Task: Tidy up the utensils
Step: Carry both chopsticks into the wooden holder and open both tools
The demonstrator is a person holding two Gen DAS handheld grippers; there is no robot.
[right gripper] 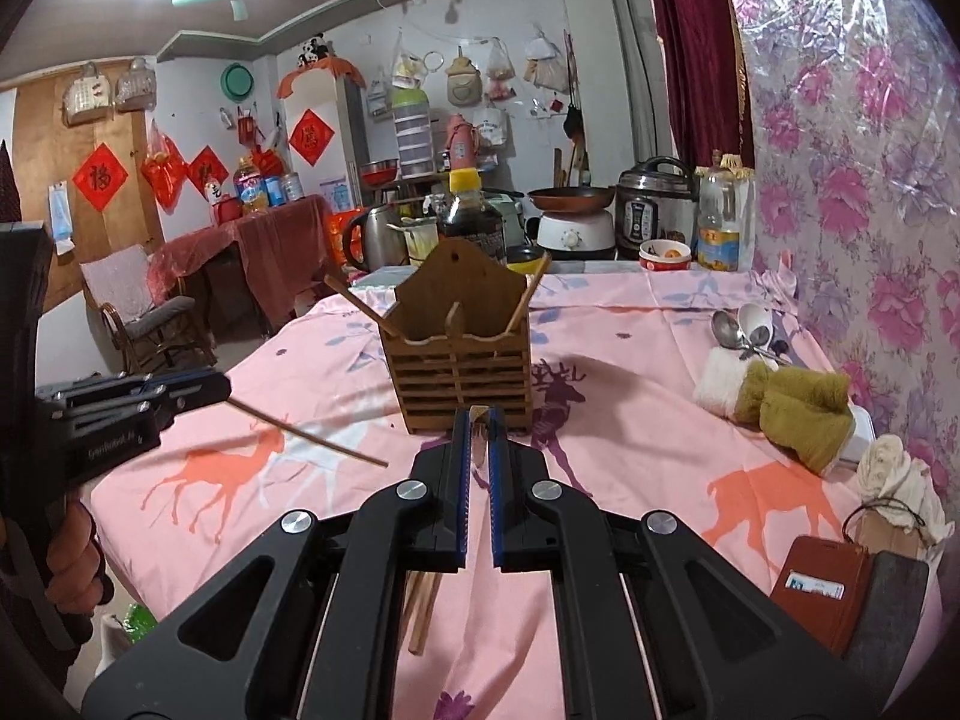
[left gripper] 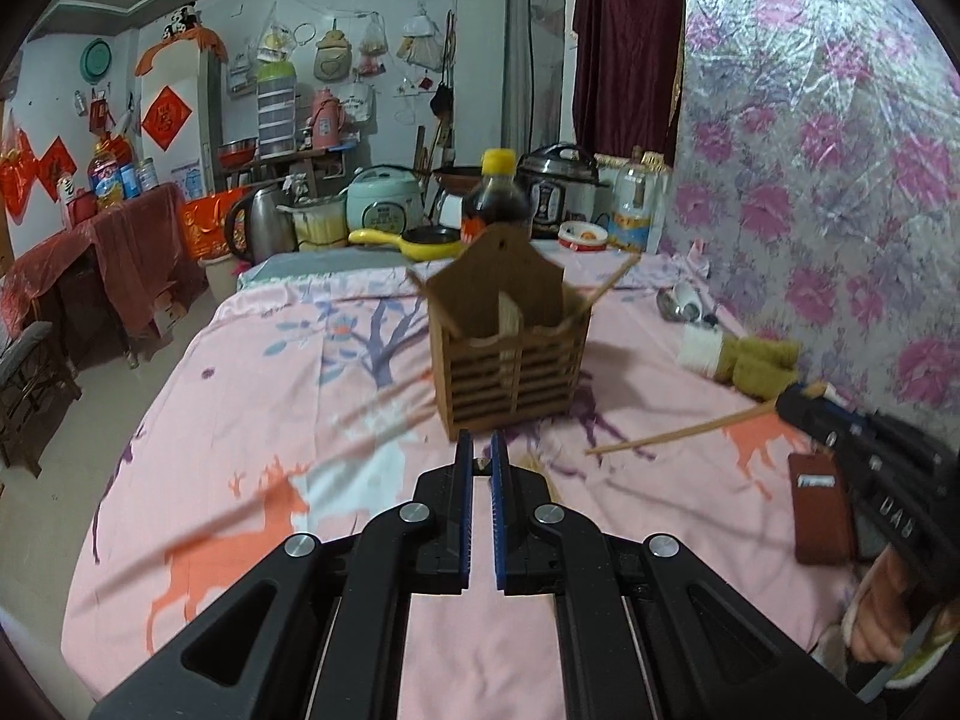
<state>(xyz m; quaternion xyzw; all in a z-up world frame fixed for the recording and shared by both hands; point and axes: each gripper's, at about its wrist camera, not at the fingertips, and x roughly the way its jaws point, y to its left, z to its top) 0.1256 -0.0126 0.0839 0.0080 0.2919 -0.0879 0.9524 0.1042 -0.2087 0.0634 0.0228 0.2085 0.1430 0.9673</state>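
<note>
Slatted brown wooden utensil holder [right gripper: 465,354], frame centre: two chopsticks [right gripper: 531,294] already stowed. Left gripper [left gripper: 480,450] clamped on wooden chopstick [right gripper: 312,435]; right gripper [right gripper: 478,423] clamped on another chopstick [left gripper: 678,435]. Metal spoons [right gripper: 735,330], right of frame, still unstowed.

A: What colour is the cloth [right gripper: 630,324] on the worktop?
B: Pink, printed with orange and purple deer. The slatted holder [right gripper: 462,369] is brown wood.
A: And each gripper [left gripper: 480,450]?
B: Black, with blue pads. The wall covering [right gripper: 870,180] is silvery with magenta flowers; the curtain [right gripper: 699,48] is dark red.

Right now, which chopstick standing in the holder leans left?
The chopstick in the left compartment of the wooden holder; the other chopstick leans right.
</note>
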